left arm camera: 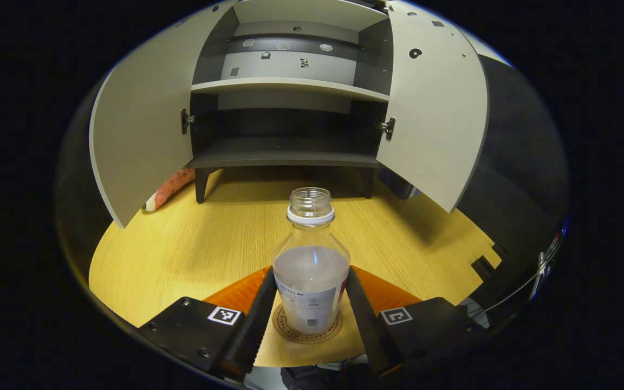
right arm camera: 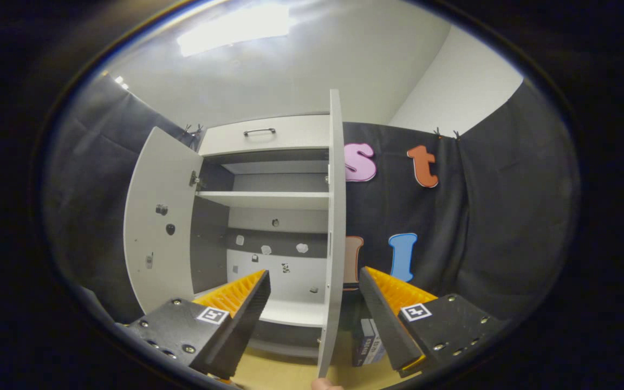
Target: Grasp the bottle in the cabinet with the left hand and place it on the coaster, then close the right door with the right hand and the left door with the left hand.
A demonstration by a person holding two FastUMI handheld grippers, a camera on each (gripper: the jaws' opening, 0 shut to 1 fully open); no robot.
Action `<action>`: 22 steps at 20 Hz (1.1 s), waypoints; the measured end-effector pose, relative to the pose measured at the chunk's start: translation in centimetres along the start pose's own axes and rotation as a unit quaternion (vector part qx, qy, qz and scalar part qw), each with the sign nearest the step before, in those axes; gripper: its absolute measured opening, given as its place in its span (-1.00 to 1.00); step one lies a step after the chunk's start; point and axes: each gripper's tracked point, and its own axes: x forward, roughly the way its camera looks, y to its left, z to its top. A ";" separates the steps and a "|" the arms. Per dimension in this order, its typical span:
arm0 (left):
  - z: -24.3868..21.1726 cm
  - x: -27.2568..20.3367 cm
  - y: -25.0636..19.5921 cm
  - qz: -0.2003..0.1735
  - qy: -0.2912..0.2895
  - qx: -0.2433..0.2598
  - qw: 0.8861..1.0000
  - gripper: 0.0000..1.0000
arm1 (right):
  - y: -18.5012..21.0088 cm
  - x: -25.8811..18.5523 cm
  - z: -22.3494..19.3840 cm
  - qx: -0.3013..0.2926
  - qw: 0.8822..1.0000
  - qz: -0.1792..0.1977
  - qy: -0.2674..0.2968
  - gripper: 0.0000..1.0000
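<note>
Doors (left arm camera: 144, 135) open behind bottle (left arm camera: 311, 271)

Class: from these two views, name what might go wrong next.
1. The capless bottle stands on the coaster between the left gripper's fingers; a crooked withdrawal could tip it.
2. The right door's edge sits between the open right gripper's fingers; pushing may make it slip or snag.

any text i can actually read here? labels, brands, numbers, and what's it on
Nothing can be quoted.
Label on the bottle: print too small to read.
Rim of the coaster: ringed lettering, blurred and partly hidden.
Box beside the cabinet: print too blurred.
Stickers on the cabinet's back wall: too small.
</note>
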 end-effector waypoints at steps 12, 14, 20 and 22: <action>-0.2 -1.6 -0.7 -0.006 0.021 0.025 0.999 0.66 | -0.7 0.0 -0.8 0.016 1.000 -0.004 0.006 0.98; 0.7 -1.8 -1.0 -0.008 0.014 0.025 1.000 0.60 | -0.8 0.0 -0.8 0.018 1.000 -0.005 0.006 0.98; 5.1 -3.1 -1.2 -0.008 -0.030 0.027 0.999 0.58 | -1.4 0.0 -0.7 0.016 1.000 -0.013 0.002 0.98; 7.6 -3.7 -1.3 -0.007 -0.055 0.030 0.998 0.58 | -1.8 0.2 -0.6 0.014 1.000 -0.019 -0.001 0.98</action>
